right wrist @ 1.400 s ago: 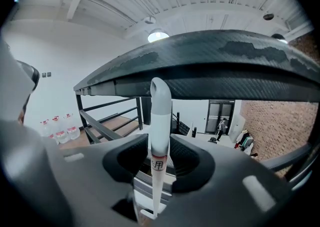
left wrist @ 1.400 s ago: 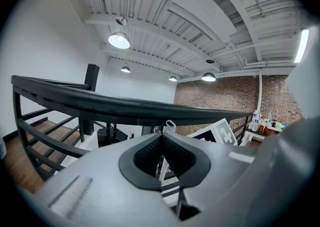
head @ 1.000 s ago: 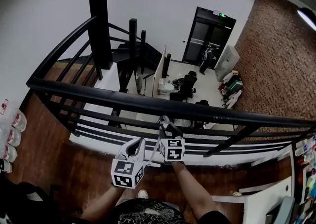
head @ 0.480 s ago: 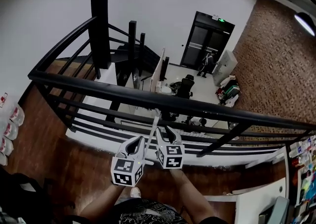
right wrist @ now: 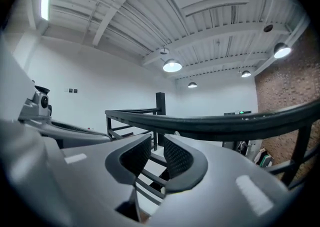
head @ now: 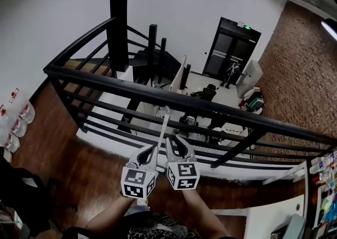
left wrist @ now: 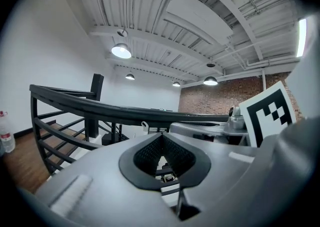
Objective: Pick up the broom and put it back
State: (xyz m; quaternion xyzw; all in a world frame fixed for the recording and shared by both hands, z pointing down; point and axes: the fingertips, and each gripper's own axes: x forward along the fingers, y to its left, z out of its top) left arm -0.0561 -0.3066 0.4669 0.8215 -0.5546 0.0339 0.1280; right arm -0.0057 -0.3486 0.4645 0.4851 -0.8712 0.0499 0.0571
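Observation:
A thin pale pole (head: pixel 164 127), seemingly the broom's handle, stands upright against the black railing (head: pixel 158 97), between my two grippers. Its lower end and the broom's head are hidden behind them. My left gripper (head: pixel 149 151) is just left of the pole. In the left gripper view the left gripper (left wrist: pixel 161 136) has its pads meeting at the tip, with nothing seen between them. My right gripper (head: pixel 175 143) is just right of the pole. Its jaws have just been closing, and the right gripper (right wrist: pixel 157 146) still shows a narrow gap with only railing bars behind it.
I stand on a wooden mezzanine floor (head: pixel 68 169) behind the railing. A black stair post (head: pixel 119 27) and stairs lie beyond at the left. Below are desks and chairs (head: pixel 208 95), and a person (head: pixel 231 72) by a dark door. Water bottles (head: pixel 18 122) line the left wall.
The view has swung, so the railing sits further right and lower. Both grippers stay side by side at the pole. The right gripper's cube has come nearer to me.

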